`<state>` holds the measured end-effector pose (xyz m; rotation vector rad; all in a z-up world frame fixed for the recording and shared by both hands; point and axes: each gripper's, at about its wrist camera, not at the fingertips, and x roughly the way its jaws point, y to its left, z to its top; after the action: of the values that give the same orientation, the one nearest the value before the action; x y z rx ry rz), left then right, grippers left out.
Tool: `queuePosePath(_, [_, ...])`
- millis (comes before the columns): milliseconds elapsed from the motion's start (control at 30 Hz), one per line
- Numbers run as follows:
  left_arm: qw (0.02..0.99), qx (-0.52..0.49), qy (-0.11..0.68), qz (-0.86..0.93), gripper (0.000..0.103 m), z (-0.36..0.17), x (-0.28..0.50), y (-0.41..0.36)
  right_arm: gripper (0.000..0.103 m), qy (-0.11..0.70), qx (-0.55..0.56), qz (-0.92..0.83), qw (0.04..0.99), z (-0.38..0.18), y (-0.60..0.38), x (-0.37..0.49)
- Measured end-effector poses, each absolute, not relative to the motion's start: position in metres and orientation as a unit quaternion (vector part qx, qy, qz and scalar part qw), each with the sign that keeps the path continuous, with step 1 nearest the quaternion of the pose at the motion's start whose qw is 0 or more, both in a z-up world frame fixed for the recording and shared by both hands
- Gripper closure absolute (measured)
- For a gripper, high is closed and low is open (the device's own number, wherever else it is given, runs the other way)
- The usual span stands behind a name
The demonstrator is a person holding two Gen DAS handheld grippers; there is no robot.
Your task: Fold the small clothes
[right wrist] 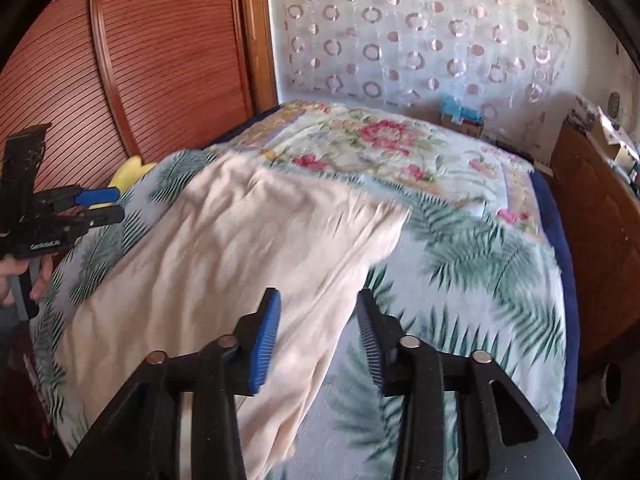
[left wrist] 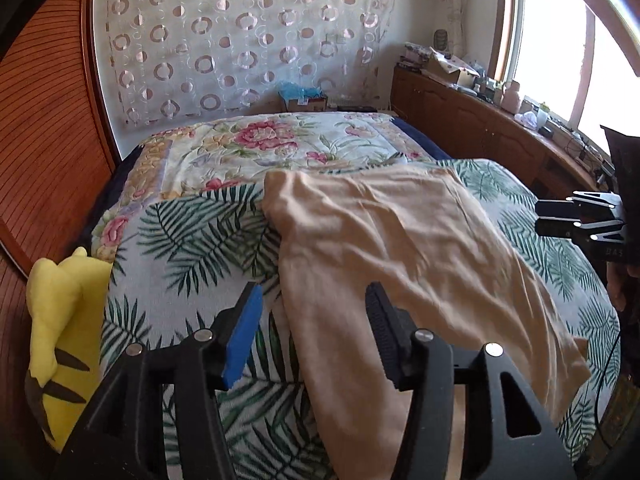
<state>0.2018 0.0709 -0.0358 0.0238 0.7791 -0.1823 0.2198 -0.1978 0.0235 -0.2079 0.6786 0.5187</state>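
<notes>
A peach-coloured garment [left wrist: 400,248] [right wrist: 224,248] lies spread flat on the palm-leaf bedsheet [left wrist: 192,240] [right wrist: 460,264], with its near end hanging over the bed's front edge. My left gripper [left wrist: 314,316] hovers over the garment's left edge, jaws apart, and the cloth under it is not pinched. Over the garment's right edge, my right gripper [right wrist: 318,324] is also open and grips nothing. Each gripper shows at the side of the other's view: the right gripper [left wrist: 560,220] and the left gripper [right wrist: 102,204], the latter with a hand below it.
A yellow plush toy [left wrist: 64,320] [right wrist: 130,172] sits at the bed's left edge by the wooden slatted doors [left wrist: 48,140]. A floral quilt [left wrist: 260,144] covers the far half of the bed. A cluttered wooden cabinet [left wrist: 480,120] runs under the window on the right.
</notes>
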Motion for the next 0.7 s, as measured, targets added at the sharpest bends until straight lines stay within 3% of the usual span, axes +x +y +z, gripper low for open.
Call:
queuePosePath(400, [0.903,0.004,0.415,-0.113,0.048,-0.065,0.114,0.066,0.052,0.390,-0.061,0.257,0.882,-0.020,-0.215,0.143])
queuePosePath(700, [0.902,-0.025,0.417,-0.113,0.048,-0.079,0.090,0.065,0.052,0.334,-0.041,0.237,0.911,-0.030,-0.225,0.121])
